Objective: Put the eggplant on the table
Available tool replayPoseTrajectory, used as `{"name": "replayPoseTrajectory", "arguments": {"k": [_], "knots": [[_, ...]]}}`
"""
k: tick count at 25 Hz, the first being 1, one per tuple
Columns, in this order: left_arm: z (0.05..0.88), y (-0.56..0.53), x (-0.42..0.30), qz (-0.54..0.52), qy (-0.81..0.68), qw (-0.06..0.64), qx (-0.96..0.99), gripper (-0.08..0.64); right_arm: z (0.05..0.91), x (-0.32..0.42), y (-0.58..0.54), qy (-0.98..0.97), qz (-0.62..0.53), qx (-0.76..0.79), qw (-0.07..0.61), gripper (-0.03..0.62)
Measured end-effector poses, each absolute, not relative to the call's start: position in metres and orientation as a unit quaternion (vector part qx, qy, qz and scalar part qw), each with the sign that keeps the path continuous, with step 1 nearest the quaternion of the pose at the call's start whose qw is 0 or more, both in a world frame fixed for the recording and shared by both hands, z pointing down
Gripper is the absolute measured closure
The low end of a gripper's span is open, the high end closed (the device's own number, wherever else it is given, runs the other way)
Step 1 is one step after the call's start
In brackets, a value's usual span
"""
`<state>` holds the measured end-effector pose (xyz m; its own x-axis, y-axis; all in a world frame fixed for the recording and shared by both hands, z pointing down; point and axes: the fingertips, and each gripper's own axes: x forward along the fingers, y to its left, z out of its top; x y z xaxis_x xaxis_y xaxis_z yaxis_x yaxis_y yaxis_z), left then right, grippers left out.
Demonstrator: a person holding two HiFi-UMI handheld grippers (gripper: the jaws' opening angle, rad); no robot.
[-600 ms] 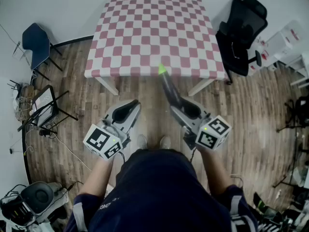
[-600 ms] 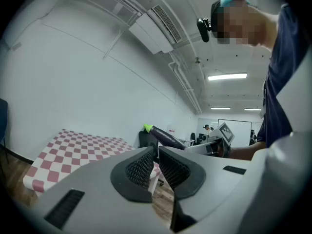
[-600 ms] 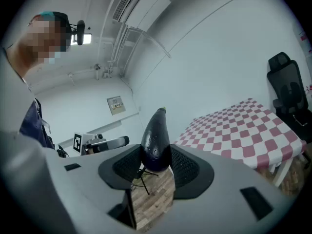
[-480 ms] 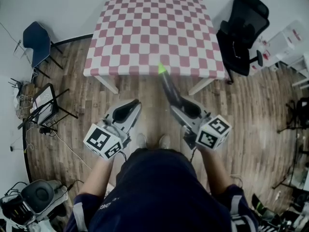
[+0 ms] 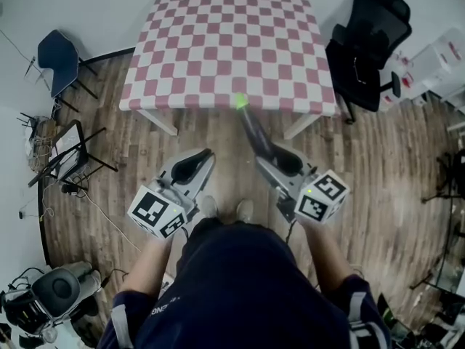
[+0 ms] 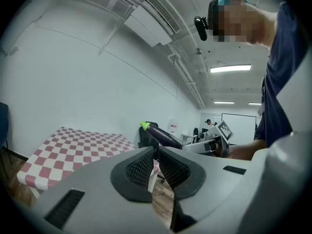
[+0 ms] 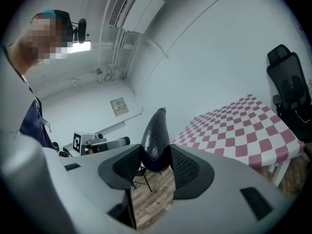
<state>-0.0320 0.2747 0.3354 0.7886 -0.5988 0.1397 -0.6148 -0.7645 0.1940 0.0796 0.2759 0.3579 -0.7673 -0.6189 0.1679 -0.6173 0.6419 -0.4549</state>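
A dark purple eggplant [image 5: 254, 131] with a green stem end sticks forward out of my right gripper [image 5: 270, 155], which is shut on its thick end. The right gripper view shows the eggplant [image 7: 156, 139] clamped between both pads. Its green tip reaches the near edge of the table [image 5: 225, 42], which has a red-and-white checked cloth, and it hangs above the wooden floor. My left gripper [image 5: 203, 157] is held beside it at the same height, shut and with nothing in it. In the left gripper view the eggplant [image 6: 163, 136] shows just beyond the pads.
A black office chair [image 5: 367, 46] stands at the table's right. A blue chair [image 5: 54, 58] and a folding stand [image 5: 69, 158] are on the left, with white boxes [image 5: 436, 53] at the far right. The person's feet [image 5: 225, 209] stand on the wooden floor short of the table.
The head view has shifted a little, so the table sits slightly higher in the picture. Both grippers keep their places, and the eggplant stays in the right one.
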Motion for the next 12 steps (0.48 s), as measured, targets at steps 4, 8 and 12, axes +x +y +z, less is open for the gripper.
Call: {"name": "replayPoseTrajectory", "arguments": {"k": [4,8,12], "knots": [[0.335,0.275,-0.020,0.040,-0.326,0.112,0.938,0.505,0.354,0.096,0.272,0.906,-0.248,-0.343,0.013,0.396],[0.336,0.272,-0.011,0.045,-0.328,0.108,0.937,0.505,0.355,0.115,0.267,0.903,-0.250,-0.349,0.021,0.396],[0.349,0.242,-0.015,0.044,-0.324,0.098,0.940,0.505,0.370,0.121,0.241,0.897,-0.250,-0.362,0.032,0.396]]}}
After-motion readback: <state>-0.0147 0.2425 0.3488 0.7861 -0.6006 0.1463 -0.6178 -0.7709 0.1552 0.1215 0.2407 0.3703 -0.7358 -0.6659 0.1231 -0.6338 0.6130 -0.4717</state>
